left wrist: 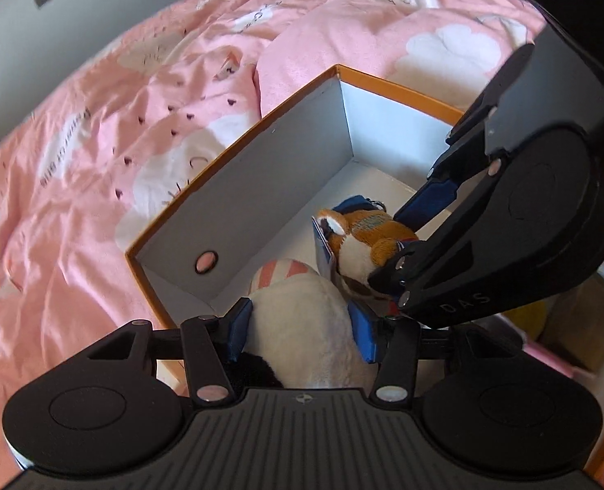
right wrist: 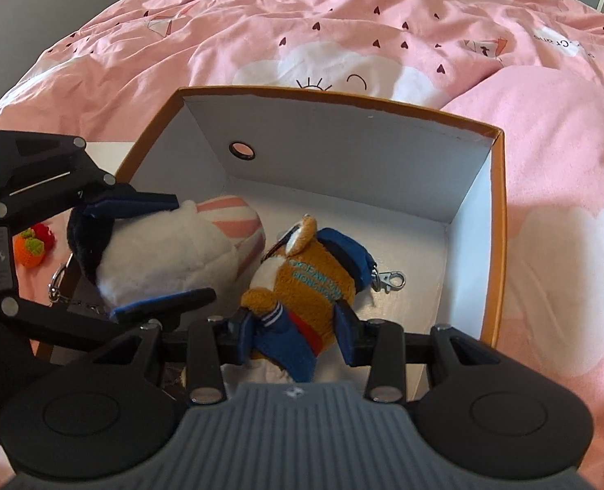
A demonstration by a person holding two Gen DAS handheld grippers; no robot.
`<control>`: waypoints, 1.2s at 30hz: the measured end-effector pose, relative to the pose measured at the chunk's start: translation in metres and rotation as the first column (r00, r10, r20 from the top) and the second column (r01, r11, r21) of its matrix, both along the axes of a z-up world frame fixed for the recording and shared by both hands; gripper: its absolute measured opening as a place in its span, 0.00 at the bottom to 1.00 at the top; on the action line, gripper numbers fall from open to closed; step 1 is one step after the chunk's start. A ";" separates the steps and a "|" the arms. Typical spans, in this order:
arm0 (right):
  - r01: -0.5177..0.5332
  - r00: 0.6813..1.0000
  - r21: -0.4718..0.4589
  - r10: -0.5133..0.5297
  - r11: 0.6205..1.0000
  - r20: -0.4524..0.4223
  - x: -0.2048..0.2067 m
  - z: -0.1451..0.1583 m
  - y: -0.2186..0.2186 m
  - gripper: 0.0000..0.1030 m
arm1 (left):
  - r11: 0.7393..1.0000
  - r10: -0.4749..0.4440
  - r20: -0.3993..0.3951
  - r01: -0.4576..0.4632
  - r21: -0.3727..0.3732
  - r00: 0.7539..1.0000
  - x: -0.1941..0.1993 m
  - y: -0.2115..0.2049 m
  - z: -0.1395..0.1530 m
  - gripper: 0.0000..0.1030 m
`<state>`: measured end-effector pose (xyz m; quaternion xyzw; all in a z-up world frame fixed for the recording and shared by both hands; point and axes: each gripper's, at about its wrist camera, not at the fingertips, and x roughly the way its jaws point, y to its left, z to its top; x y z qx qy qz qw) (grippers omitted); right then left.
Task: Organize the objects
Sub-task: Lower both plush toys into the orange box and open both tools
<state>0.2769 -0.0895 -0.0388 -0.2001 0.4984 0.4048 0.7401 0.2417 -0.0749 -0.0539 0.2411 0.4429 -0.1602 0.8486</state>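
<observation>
Right wrist: right gripper (right wrist: 296, 337) clamps fox plush (right wrist: 302, 286), head toward box (right wrist: 494, 245) back wall

We find the orange box (right wrist: 494, 245) open at the top. The white plush (right wrist: 167, 253) and brown plush (right wrist: 306, 286) crowd its near half, side by side; both tongs stand there. The far floor (right wrist: 383, 220) lies bare. The pink bedding (right wrist: 343, 32) around is unobstructed.

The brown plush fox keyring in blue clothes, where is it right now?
The brown plush fox keyring sits inside the orange-rimmed cardboard box on the pink bedcover, between the right tongs, beside the white plush toy.
</observation>
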 end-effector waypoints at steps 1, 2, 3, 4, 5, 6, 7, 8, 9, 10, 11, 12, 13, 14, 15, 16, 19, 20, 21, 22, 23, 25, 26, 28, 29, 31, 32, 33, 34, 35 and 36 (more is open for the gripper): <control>0.003 1.000 -0.007 -0.003 1.000 -0.005 0.001 -0.002 0.000 0.41 | 0.999 -0.019 0.030 0.018 0.045 0.999 -0.002 -0.005 -0.004 0.57; 0.005 1.000 -0.016 -0.005 1.000 -0.009 0.001 -0.004 0.000 0.42 | 0.997 -0.033 0.045 0.030 0.074 0.998 -0.004 -0.009 -0.008 0.57; 0.005 1.000 -0.020 -0.005 1.000 -0.009 0.002 -0.006 0.000 0.42 | 0.996 -0.040 0.047 0.036 0.084 0.998 -0.005 -0.011 -0.011 0.57; 0.005 1.000 -0.020 -0.005 1.000 -0.008 0.001 -0.006 0.000 0.42 | 0.997 -0.041 0.034 0.038 0.074 0.999 -0.004 -0.012 -0.013 0.57; 0.006 1.000 -0.017 -0.006 1.000 -0.008 0.001 -0.006 0.000 0.42 | 0.998 -0.036 0.007 0.035 0.052 0.999 -0.001 -0.011 -0.015 0.57; 0.010 1.000 -0.013 -0.010 1.000 -0.011 0.002 -0.006 0.000 0.42 | 1.000 -0.026 -0.038 0.027 0.016 0.999 0.002 -0.008 -0.017 0.57; 0.011 1.000 -0.008 -0.011 1.000 -0.013 0.001 -0.006 0.000 0.43 | 1.000 -0.013 -0.088 0.011 -0.025 0.996 0.006 -0.004 -0.019 0.57; 0.009 1.000 -0.006 -0.009 1.000 -0.012 0.001 -0.007 0.000 0.43 | 0.998 0.003 -0.107 -0.009 -0.054 0.994 0.008 0.001 -0.019 0.58; 0.005 1.000 -0.006 -0.005 1.000 -0.010 0.000 -0.008 0.001 0.43 | 0.997 0.008 -0.111 -0.016 -0.070 0.994 0.009 0.004 -0.017 0.58; -0.001 1.000 -0.003 0.001 1.000 -0.008 0.000 -0.008 0.001 0.43 | 0.997 0.006 -0.123 -0.015 -0.073 0.992 0.010 0.007 -0.015 0.58; -0.009 1.000 0.000 0.009 1.000 -0.008 -0.001 -0.008 0.002 0.43 | 0.997 0.005 -0.131 -0.016 -0.076 0.991 0.011 0.009 -0.013 0.57; -0.015 1.000 0.001 0.015 1.000 -0.009 -0.001 -0.008 0.002 0.43 | 0.996 0.004 -0.151 -0.018 -0.090 0.988 0.011 0.013 -0.010 0.57; -0.028 1.000 0.005 0.028 1.000 -0.012 0.000 -0.008 0.001 0.43 | 0.994 0.002 -0.174 -0.021 -0.108 0.985 0.012 0.017 -0.008 0.57; -0.042 0.999 0.007 0.042 0.999 -0.015 -0.001 -0.009 0.002 0.45 | 0.993 -0.006 -0.188 -0.017 -0.121 0.982 0.012 0.020 -0.007 0.57; -0.057 0.998 0.007 0.057 0.998 -0.016 -0.001 -0.009 0.002 0.47 | 0.992 -0.019 -0.191 -0.005 -0.125 0.981 0.011 0.022 -0.005 0.57; -0.071 0.997 0.003 0.071 0.998 -0.017 -0.002 -0.010 0.003 0.49 | 0.992 -0.027 -0.189 0.003 -0.127 0.982 0.010 0.024 -0.004 0.57; -0.106 0.994 -0.014 0.106 0.994 -0.006 -0.005 -0.010 0.004 0.52 | 0.991 -0.036 -0.188 0.011 -0.136 0.981 0.006 0.028 0.001 0.58; -0.111 0.994 -0.016 0.111 0.994 -0.004 -0.006 -0.009 0.004 0.52 | 0.990 -0.037 -0.186 0.010 -0.142 0.982 0.004 0.028 0.001 0.57; -0.112 0.994 -0.017 0.112 0.994 -0.005 -0.007 -0.009 0.003 0.52 | 0.989 -0.034 -0.183 0.006 -0.150 0.982 0.002 0.028 0.002 0.57; -0.111 0.994 -0.016 0.111 0.994 -0.007 -0.007 -0.008 0.003 0.52 | 0.987 -0.032 -0.182 0.003 -0.160 0.983 0.001 0.029 0.003 0.57; -0.109 0.994 -0.013 0.108 0.994 -0.010 -0.007 -0.007 0.002 0.52 | 0.985 -0.030 -0.181 -0.001 -0.170 0.983 0.000 0.030 0.004 0.57; -0.099 0.995 0.000 0.098 0.995 -0.022 -0.006 -0.005 0.000 0.51 | 0.983 -0.020 -0.176 -0.012 -0.182 0.984 -0.001 0.033 0.007 0.51; -0.089 0.996 0.004 0.089 0.996 -0.031 -0.006 -0.005 -0.001 0.46 | 0.983 -0.010 -0.174 -0.022 -0.183 0.985 -0.002 0.034 0.007 0.45; -0.086 0.996 0.010 0.086 0.996 -0.037 -0.006 -0.004 -0.001 0.40 | 0.978 0.010 -0.172 -0.045 -0.202 0.985 -0.001 0.037 0.007 0.39; -0.095 0.995 -0.003 0.094 0.996 -0.031 -0.008 -0.006 0.001 0.38 | 0.974 0.023 -0.176 -0.062 -0.219 0.984 -0.001 0.039 0.006 0.36; -0.101 0.995 -0.034 0.101 0.994 -0.013 -0.011 -0.011 0.005 0.37 | 0.966 0.058 -0.167 -0.097 -0.239 0.984 -0.001 0.039 0.004 0.35; -0.102 0.995 -0.041 0.102 0.994 -0.007 -0.012 -0.013 0.007 0.37 | 0.965 0.072 -0.158 -0.109 -0.239 0.985 -0.002 0.037 0.003 0.35; -0.108 0.994 -0.049 0.108 0.993 0.003 -0.015 -0.014 0.010 0.37 | 0.965 0.090 -0.143 -0.121 -0.232 0.986 -0.005 0.035 0.002 0.35; -0.114 0.993 -0.056 0.115 0.992 0.017 -0.017 -0.014 0.012 0.37 | 0.965 0.109 -0.124 -0.135 -0.224 0.986 -0.009 0.033 0.001 0.35; -0.112 0.993 -0.065 0.114 0.992 0.031 -0.019 -0.014 0.012 0.37 | 0.965 0.123 -0.109 -0.144 -0.220 0.986 -0.012 0.031 0.001 0.33; -0.109 0.993 -0.070 0.112 0.992 0.038 -0.020 -0.014 0.012 0.37 | 0.965 0.134 -0.090 -0.151 -0.216 0.987 -0.015 0.030 0.001 0.33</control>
